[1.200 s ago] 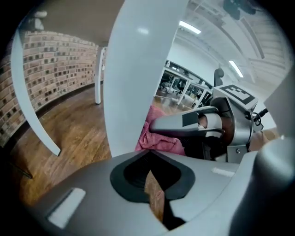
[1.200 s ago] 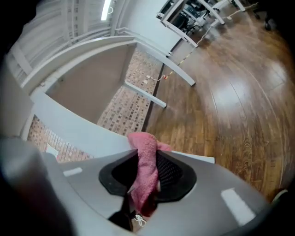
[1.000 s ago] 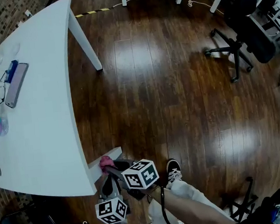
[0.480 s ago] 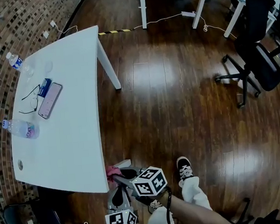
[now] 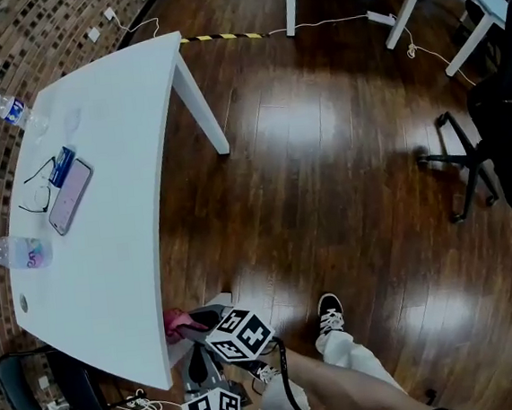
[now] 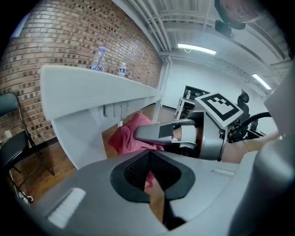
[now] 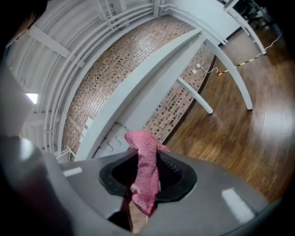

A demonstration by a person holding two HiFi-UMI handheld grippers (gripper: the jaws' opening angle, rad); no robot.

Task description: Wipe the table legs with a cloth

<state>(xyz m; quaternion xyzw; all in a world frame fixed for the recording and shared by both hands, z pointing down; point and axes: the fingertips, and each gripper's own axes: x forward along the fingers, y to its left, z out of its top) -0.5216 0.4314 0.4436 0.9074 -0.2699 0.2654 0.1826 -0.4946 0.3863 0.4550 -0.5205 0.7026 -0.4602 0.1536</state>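
The white table [image 5: 104, 214] fills the left of the head view. Its near leg [image 5: 213, 301] shows just under the table's near corner; the far leg [image 5: 201, 106] slants to the floor. A pink cloth [image 5: 174, 322] is pressed at the near leg, with my right gripper [image 5: 185, 328] shut on it. In the right gripper view the cloth [image 7: 146, 147] sticks out past the right gripper [image 7: 144, 177]. My left gripper [image 5: 200, 369] hangs just below, shut and empty. The left gripper view shows the left gripper [image 6: 150, 173], the cloth [image 6: 129, 137] and the leg [image 6: 85, 138].
A phone [image 5: 69, 196], glasses [image 5: 32, 199] and two water bottles [image 5: 13, 253] lie on the tabletop. A black chair [image 5: 40, 392] stands at the table's near left. An office chair [image 5: 490, 154] is at the right. A person's shoe [image 5: 329, 313] is on the wooden floor [image 5: 327, 193].
The head view has swung, so the table sits differently in frame. The right gripper keeps the pink cloth at the near leg; the left gripper stays just below it.
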